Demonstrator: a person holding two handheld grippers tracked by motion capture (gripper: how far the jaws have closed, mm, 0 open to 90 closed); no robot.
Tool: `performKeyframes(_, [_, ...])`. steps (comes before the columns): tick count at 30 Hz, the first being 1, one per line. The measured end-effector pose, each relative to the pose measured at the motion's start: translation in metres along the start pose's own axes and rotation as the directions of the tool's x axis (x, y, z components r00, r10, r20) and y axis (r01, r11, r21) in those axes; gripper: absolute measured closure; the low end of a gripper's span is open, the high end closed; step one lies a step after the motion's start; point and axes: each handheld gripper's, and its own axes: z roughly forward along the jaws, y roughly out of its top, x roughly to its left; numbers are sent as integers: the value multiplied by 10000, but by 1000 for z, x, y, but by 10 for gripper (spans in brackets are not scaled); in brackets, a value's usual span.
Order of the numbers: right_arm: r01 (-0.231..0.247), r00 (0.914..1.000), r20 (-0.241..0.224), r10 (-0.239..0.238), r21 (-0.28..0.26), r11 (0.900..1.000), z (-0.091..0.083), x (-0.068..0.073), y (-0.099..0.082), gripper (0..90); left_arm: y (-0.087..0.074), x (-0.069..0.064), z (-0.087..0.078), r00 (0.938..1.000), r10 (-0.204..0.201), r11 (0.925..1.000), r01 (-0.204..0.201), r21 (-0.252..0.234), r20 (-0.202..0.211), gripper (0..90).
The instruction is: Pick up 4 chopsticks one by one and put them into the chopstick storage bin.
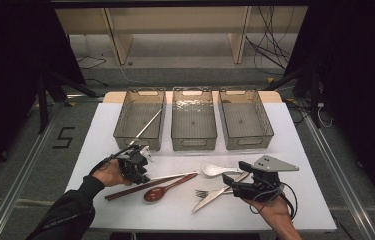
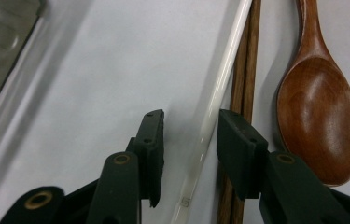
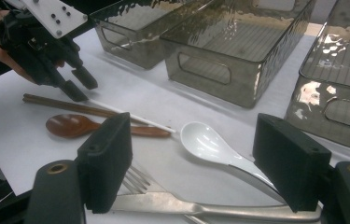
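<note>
While the left gripper's fingers straddle the white chopstick without yet pinching it, the pickup is only begun; the right gripper's fingers hang released. Slim and glossy, the chopstick lies near the counter's front-left edge, beside brown chopsticks and a wooden spoon.

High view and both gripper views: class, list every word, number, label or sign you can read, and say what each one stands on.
"5": a large dark figure marked on the grey floor left of the table.
A tiny square mark near the end of the white chopstick: too small to read.
No other writing can be read on the bins, the cutlery or the tools.
</note>
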Motion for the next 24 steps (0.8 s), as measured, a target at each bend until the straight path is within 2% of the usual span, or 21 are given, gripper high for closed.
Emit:
performKeyframes(1, [2,10000,5,-2,1,10000,0,0,0,292,0,0,0,9999,116,9999,-116,98,22,625])
performKeyframes(7, [17,10000,8,-17,7,10000,0,0,0,292,1,0,5,9997,229,9991,-232,365,82,668])
performKeyframes(11, [16,10000,12,-16,6,10000,0,0,0,293,2,0,6,9996,220,9991,-226,353,177,700])
performKeyframes(24, [6,10000,32,-6,37,10000,1,0,0,293,9,-1,6,9990,394,9952,-412,884,221,786])
